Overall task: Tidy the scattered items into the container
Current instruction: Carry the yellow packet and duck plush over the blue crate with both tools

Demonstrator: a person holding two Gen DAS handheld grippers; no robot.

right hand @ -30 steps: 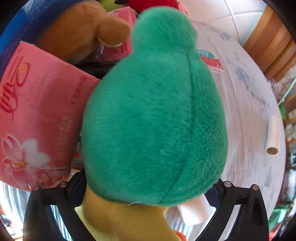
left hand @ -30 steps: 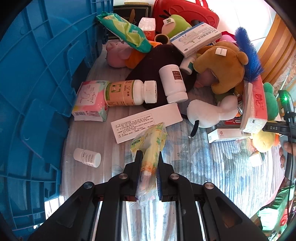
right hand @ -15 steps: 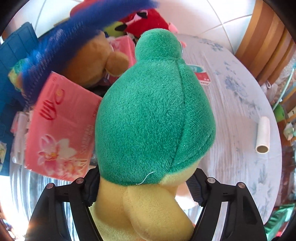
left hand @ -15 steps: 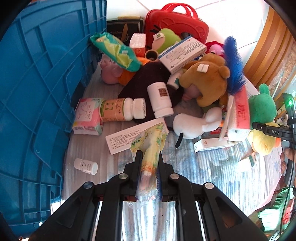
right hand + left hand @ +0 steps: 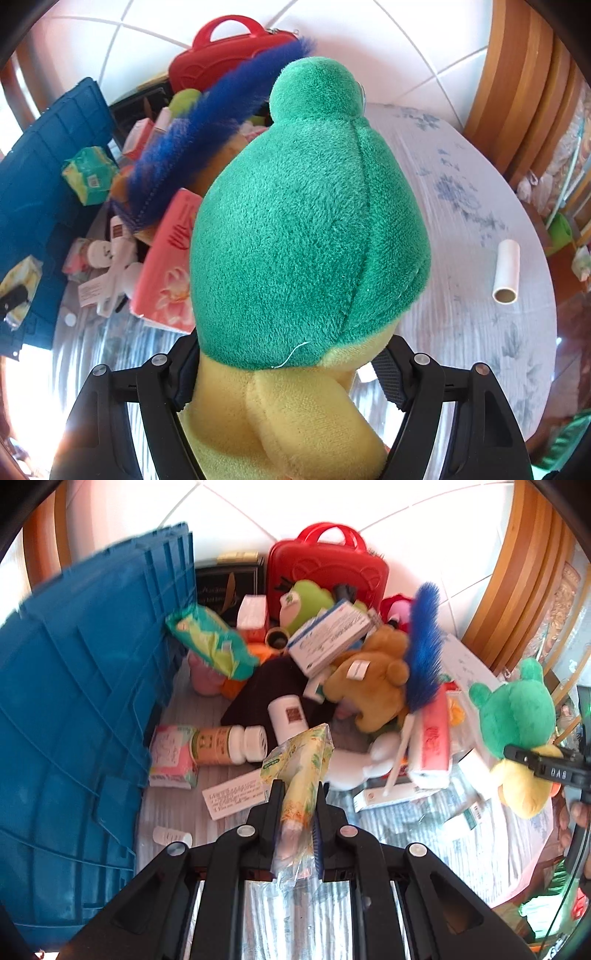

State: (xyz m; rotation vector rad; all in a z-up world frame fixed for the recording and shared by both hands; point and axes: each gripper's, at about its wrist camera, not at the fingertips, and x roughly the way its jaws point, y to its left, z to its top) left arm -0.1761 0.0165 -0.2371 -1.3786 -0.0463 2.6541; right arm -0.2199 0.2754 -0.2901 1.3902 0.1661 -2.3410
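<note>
With my left gripper (image 5: 295, 808) pinching the yellow tissue pack (image 5: 300, 771) and my right gripper (image 5: 288, 373) clamping the green plush (image 5: 310, 229), both apparently lifted, I next carry them to the blue container (image 5: 74, 709) at nine o'clock.

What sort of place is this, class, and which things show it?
Probably a home dining room: a round table under a floral plastic cloth, curved wooden chair backs and a white tiled floor beside it.
</note>
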